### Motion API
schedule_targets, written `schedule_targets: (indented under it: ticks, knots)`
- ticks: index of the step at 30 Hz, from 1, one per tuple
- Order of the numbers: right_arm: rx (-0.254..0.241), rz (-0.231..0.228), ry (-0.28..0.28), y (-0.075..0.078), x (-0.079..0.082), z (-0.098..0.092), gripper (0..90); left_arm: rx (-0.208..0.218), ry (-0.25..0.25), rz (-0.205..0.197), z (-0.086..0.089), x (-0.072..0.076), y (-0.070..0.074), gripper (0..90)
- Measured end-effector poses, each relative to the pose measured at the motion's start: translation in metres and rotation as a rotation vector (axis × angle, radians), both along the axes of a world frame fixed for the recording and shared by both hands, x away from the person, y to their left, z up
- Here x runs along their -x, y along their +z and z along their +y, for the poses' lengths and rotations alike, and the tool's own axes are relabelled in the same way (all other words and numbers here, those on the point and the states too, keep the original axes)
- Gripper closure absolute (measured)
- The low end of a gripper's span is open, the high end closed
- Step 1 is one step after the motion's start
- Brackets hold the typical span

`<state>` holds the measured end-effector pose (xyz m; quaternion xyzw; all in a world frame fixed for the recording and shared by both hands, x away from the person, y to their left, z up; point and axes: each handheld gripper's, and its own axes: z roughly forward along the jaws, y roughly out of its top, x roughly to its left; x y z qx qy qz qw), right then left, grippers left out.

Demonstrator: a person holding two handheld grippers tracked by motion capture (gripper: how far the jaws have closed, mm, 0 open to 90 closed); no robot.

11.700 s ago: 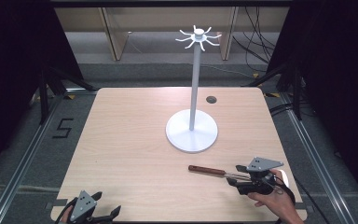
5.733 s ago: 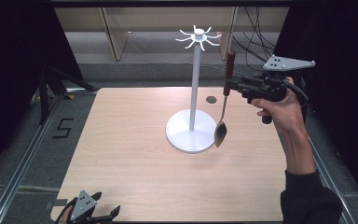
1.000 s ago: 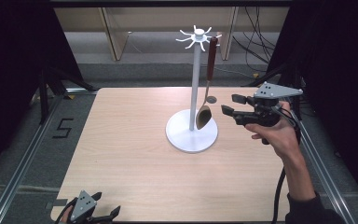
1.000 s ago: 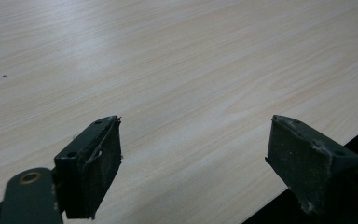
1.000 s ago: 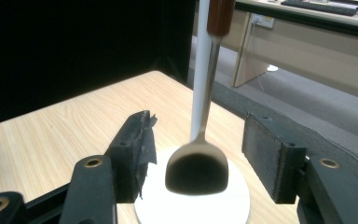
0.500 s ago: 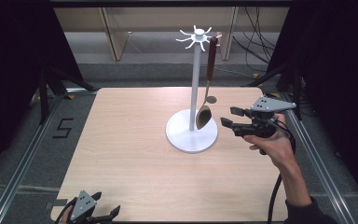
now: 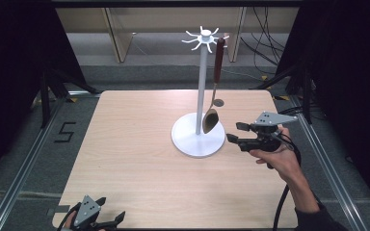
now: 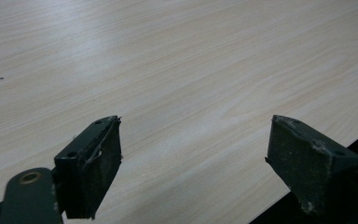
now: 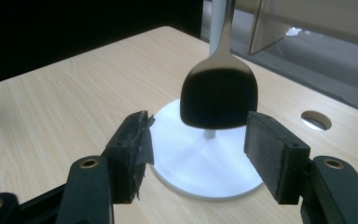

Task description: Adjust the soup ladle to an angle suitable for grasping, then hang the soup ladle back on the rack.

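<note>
In the high view, a spoon (image 7: pixel 213 91) is hanging by the top of its dark red handle from one arm of a white rack (image 7: pixel 201 89), at about two o'clock from the rack's hub. Its bowl is dangling just above the rack's round white base, on the side nearest the right gripper (image 7: pixel 238 133). That gripper is sitting at three o'clock from the base, just beside its rim, pointing level toward the pole, with a hand (image 7: pixel 277 156) wrapped around its body and a black cable trailing off toward six o'clock. Its jaws are standing apart with nothing between them (they have just been opening a little further). The left gripper (image 7: pixel 112 221) is lying at the table's (image 7: pixel 139 159) near edge, around seven o'clock from the rack and well apart from it, also standing open.

In the left gripper view, the two black jaws are spreading wide, one at eight o'clock and one at four o'clock, over bare pale wood, gripping nothing.

In the right gripper view, the jaws are standing at a middling width, and the spoon's dark bowl (image 9: pixel 219 98) is hanging at twelve o'clock above the gap between them, beyond the pads and clear of both. Behind it, the white base is spreading across the wood, with a small round hole (image 9: pixel 316 119) in the table showing at two o'clock.
</note>
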<state>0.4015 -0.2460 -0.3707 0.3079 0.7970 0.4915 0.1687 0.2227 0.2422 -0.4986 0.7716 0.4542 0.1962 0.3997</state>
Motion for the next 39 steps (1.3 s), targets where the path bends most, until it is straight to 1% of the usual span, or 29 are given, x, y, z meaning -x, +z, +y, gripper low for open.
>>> schedule_targets:
  ticks: [1, 2, 5, 6, 7, 10, 11, 12, 13, 14, 15, 16, 17, 19, 21, 22, 23, 24, 25, 26, 27, 28, 30, 32, 33, 34, 36, 37, 39]
  knots:
    - [-0.008, 0.002, -0.010, -0.003, 0.000, 0.002, 40.8, -0.022, -0.003, 0.000, 0.001, 0.000, 0.000, 16.9]
    - [0.006, -0.004, -0.001, -0.005, -0.001, 0.001, 40.6, -0.002, -0.005, -0.006, 0.001, 0.000, 0.000, 16.9]
    - [0.016, 0.038, 0.003, -0.011, 0.003, 0.004, 40.4, 0.002, -0.003, -0.004, 0.001, 0.000, 0.000, 16.9]
    - [0.029, 0.031, 0.014, -0.012, 0.002, 0.003, 40.4, 0.015, 0.001, -0.009, -0.001, 0.001, -0.001, 16.9]
    - [0.018, 0.040, -0.001, -0.015, 0.004, 0.005, 40.4, 0.000, -0.014, -0.010, 0.000, 0.000, 0.000, 16.9]
    - [0.049, 0.032, 0.018, -0.021, 0.004, 0.005, 40.2, 0.010, -0.002, -0.010, -0.001, 0.001, 0.000, 16.9]
    - [0.047, 0.050, 0.016, -0.022, 0.005, 0.005, 40.1, 0.002, -0.006, -0.009, 0.000, 0.000, 0.000, 16.9]
    - [0.040, 0.044, 0.011, -0.025, 0.005, 0.006, 40.1, -0.006, -0.008, -0.005, 0.000, 0.000, 0.000, 16.9]
    - [0.048, 0.076, 0.018, -0.027, 0.006, 0.005, 40.1, -0.006, -0.010, -0.006, 0.000, 0.001, 0.000, 16.9]
    - [0.048, 0.076, 0.018, -0.027, 0.006, 0.005, 40.1, -0.005, -0.011, -0.007, 0.001, 0.001, 0.000, 16.9]
    - [0.053, 0.063, 0.028, -0.028, 0.004, 0.004, 40.1, 0.017, 0.003, -0.007, 0.000, 0.001, -0.001, 16.9]
    - [0.041, 0.082, 0.007, -0.029, 0.006, 0.005, 40.0, 0.015, 0.005, -0.005, 0.000, 0.001, 0.000, 16.9]
    - [0.055, 0.088, 0.011, -0.030, 0.006, 0.003, 39.9, 0.009, 0.002, -0.005, 0.000, 0.000, 0.000, 16.9]
    - [0.051, 0.074, 0.006, -0.033, 0.006, 0.003, 39.9, 0.007, -0.005, -0.005, -0.001, 0.000, 0.000, 16.9]
    - [0.046, 0.093, 0.010, -0.034, 0.007, 0.003, 39.7, 0.008, -0.014, -0.014, -0.002, 0.000, 0.000, 16.9]
    - [0.051, 0.074, 0.007, -0.034, 0.007, 0.002, 39.6, -0.007, -0.011, -0.005, 0.000, 0.000, 0.000, 16.9]
    - [0.049, 0.087, 0.026, -0.034, 0.007, 0.002, 39.4, 0.006, -0.001, -0.001, 0.000, 0.000, -0.001, 16.9]
    - [0.042, 0.098, 0.014, -0.034, 0.009, 0.002, 39.2, 0.017, 0.005, -0.001, 0.000, -0.001, -0.002, 16.9]
    - [0.030, 0.090, 0.000, -0.034, 0.010, 0.003, 38.9, 0.003, -0.002, 0.000, 0.001, -0.001, -0.001, 16.9]
    - [0.053, 0.071, 0.016, -0.034, 0.010, 0.001, 38.6, 0.011, 0.006, -0.008, 0.000, 0.000, -0.001, 16.9]
    - [0.035, 0.100, 0.004, -0.035, 0.013, 0.003, 38.4, -0.002, -0.013, -0.004, 0.000, -0.001, 0.000, 16.9]
    - [0.053, 0.077, 0.026, -0.036, 0.012, 0.002, 38.1, -0.008, -0.013, -0.007, 0.000, -0.001, 0.000, 16.9]
    - [0.033, 0.107, 0.005, -0.037, 0.015, 0.004, 37.4, -0.015, -0.020, -0.004, 0.000, -0.001, -0.001, 16.9]
    - [0.037, 0.113, 0.005, -0.038, 0.014, 0.003, 36.6, 0.004, -0.006, -0.004, 0.000, 0.000, -0.001, 16.9]
    - [0.044, 0.086, 0.013, -0.039, 0.013, 0.002, 36.5, 0.011, -0.007, -0.011, 0.000, 0.000, -0.001, 16.9]
    - [0.041, 0.118, 0.014, -0.038, 0.014, 0.002, 36.4, 0.010, 0.000, -0.004, 0.000, 0.000, -0.002, 16.9]
    - [0.048, 0.101, 0.016, -0.041, 0.013, 0.001, 36.1, 0.009, -0.003, -0.005, -0.001, -0.001, -0.002, 16.9]
    - [0.035, 0.119, 0.003, -0.042, 0.015, 0.002, 35.8, -0.004, -0.011, -0.001, 0.000, -0.001, -0.001, 16.9]
    - [0.048, 0.125, 0.007, -0.044, 0.015, 0.000, 35.6, -0.009, -0.021, -0.009, 0.000, -0.001, -0.001, 16.9]
